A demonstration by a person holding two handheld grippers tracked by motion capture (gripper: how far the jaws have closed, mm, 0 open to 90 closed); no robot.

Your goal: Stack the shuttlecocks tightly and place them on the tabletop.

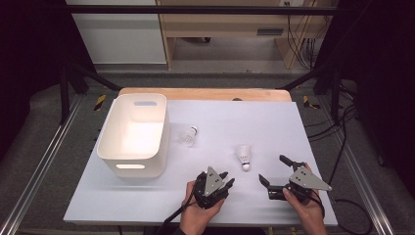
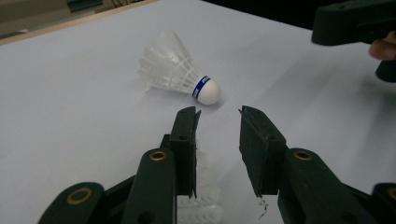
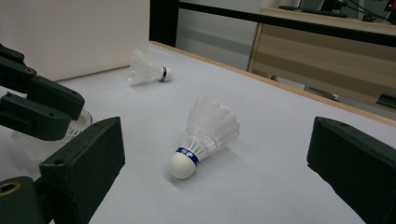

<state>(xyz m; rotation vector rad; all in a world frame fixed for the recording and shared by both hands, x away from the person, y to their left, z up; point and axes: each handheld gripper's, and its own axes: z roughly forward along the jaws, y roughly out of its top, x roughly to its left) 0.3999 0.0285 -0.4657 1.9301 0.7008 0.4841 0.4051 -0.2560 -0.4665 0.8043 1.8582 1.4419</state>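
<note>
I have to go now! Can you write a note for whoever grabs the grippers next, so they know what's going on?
Left gripper: shut on the held shuttlecock, feathers pinched between its jaws, low over the table.
Right gripper: open, holding nothing, jaws facing the middle shuttlecock.
Far shuttlecock: lying on the table beside the white bin.
Done: one shuttlecock gripped. The bin looks empty inside.
Left, probably: put the held one in the bin, then pick up the other two.

Bin [image 1: 133, 134] blocking table's [image 1: 274, 122] left
</note>
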